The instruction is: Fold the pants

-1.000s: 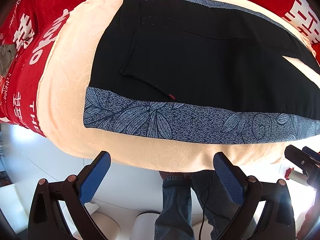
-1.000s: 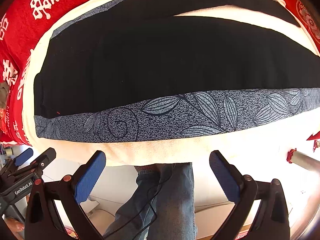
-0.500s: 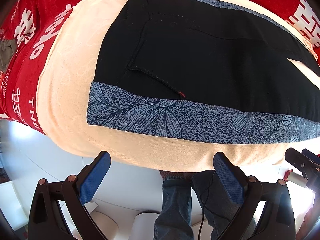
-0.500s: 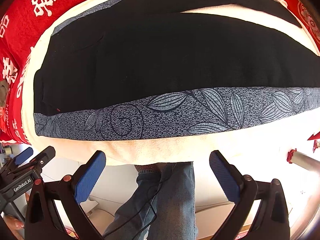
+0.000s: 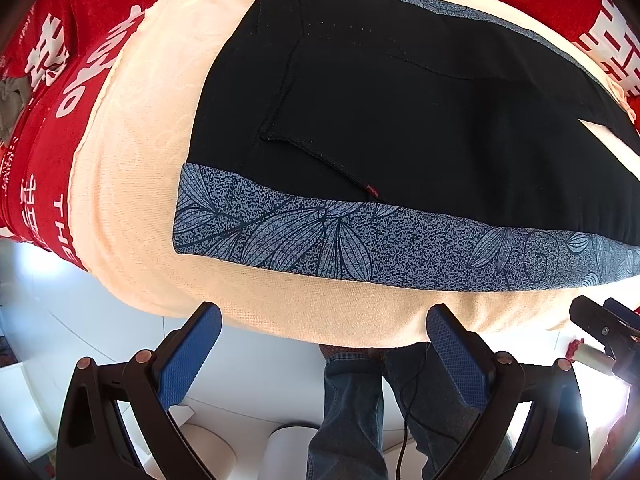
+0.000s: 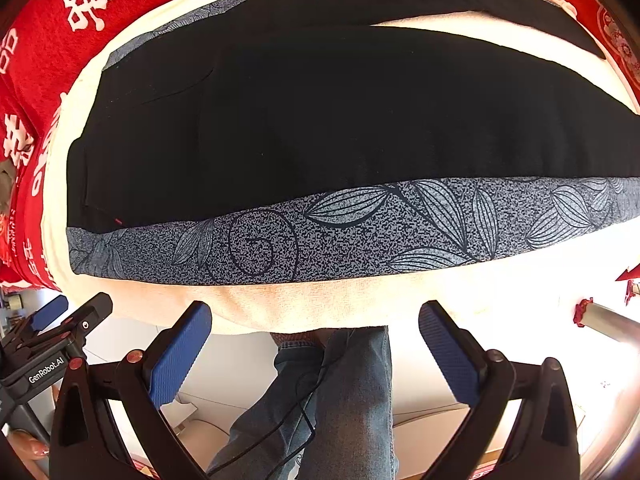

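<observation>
Black pants (image 5: 400, 120) (image 6: 340, 120) with a grey-blue leaf-print side stripe (image 5: 360, 244) (image 6: 360, 232) lie flat on a cream towel (image 5: 132, 160) (image 6: 320, 304), waistband at the left, legs running to the right. A back pocket with a small red tab (image 5: 372, 189) shows in the left wrist view. My left gripper (image 5: 324, 344) is open, just short of the towel's near edge below the waist end. My right gripper (image 6: 316, 340) is open too, below the stripe farther along the leg. Neither touches the cloth.
A red cloth with white characters (image 5: 44, 80) (image 6: 52, 20) covers the surface under the towel. A person's jeans-clad legs (image 5: 352, 408) (image 6: 332, 392) stand below the near edge. Each gripper shows at the other view's edge: right gripper body (image 5: 604, 328), left gripper body (image 6: 48, 344).
Both grippers have edged slightly toward the near edge of the towel; in the left wrist view the pants have shifted right. The pants lie unchanged and both grippers stay open.
</observation>
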{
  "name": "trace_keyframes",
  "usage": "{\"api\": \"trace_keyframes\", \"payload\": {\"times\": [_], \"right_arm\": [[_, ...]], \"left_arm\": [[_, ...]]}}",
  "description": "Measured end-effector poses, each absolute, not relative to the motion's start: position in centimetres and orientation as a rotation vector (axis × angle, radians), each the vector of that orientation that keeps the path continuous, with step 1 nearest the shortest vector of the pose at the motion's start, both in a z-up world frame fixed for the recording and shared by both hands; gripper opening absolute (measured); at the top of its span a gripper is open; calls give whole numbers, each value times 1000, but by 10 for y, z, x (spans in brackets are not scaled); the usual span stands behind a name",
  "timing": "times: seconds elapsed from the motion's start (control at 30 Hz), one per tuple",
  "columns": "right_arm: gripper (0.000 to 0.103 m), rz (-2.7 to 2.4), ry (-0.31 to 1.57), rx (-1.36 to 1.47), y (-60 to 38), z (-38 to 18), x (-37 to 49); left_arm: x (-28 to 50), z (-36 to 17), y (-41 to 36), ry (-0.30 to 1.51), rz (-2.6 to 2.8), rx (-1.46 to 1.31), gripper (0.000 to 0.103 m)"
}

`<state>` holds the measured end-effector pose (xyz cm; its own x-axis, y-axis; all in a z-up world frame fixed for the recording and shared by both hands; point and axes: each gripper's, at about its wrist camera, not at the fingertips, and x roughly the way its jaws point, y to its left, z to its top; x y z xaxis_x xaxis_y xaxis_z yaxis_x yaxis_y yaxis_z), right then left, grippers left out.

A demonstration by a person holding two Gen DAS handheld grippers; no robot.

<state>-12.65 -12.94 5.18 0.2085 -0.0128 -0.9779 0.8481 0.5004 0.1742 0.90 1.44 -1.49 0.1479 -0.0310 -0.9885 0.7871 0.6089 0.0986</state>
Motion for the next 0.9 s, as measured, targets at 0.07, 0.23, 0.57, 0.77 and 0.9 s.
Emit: {"api": "trace_keyframes", "payload": {"times": [0.07,0.23,0.57,0.77,0.9], "right_arm": [[103,-716,1219,871,-129,52,-128],[103,-667,1156,925,-132,56,-130],[56,-224,822,1427,-131,-1,-135],[56,-175,707,1577,-130,-46,-127],[41,-133,616,1646,-136,-51,-119]], "left_arm": [[10,-15,13,1288,-683,714,103],[17,-10,16,1310,-731,624,103],[43,-14,29,1416,-860,411,103],[52,-30,37,1478,-890,312,103],[50,-45,38,1535,-930,280,103]]}}
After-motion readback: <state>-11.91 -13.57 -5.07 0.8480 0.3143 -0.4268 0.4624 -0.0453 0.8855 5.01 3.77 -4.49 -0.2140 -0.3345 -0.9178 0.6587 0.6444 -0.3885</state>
